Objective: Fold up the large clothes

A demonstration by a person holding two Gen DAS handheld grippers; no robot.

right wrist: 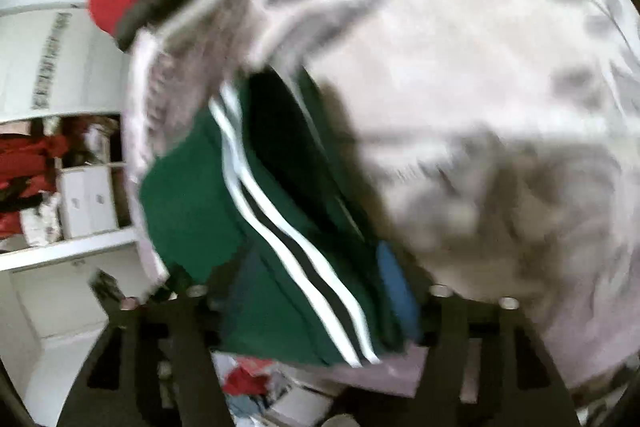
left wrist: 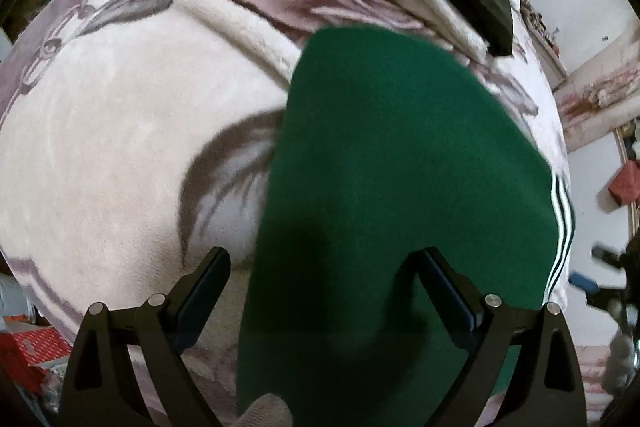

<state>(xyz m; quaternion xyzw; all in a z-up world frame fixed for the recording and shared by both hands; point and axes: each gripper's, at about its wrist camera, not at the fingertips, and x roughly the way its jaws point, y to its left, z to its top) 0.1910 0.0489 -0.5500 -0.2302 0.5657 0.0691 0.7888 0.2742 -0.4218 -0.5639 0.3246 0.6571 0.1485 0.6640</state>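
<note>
The green garment (left wrist: 400,187) lies on the floral blanket (left wrist: 120,147), its long axis running straight ahead from the left gripper (left wrist: 324,291), whose spread jaws straddle the near end without pinching. The right gripper (right wrist: 316,291) sits at the white-striped edge (right wrist: 280,227); through the blur, I cannot tell whether it grips.

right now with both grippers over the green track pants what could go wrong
1. The left gripper stands open around the green pants, not clamped, so lifting now may leave the cloth behind.
2. The right wrist view is motion-blurred; the right gripper may close on a bunched striped edge, skewing the fold.
3. The pants lie near the edge of the fleece blanket, so a pull could slide them off.
</note>
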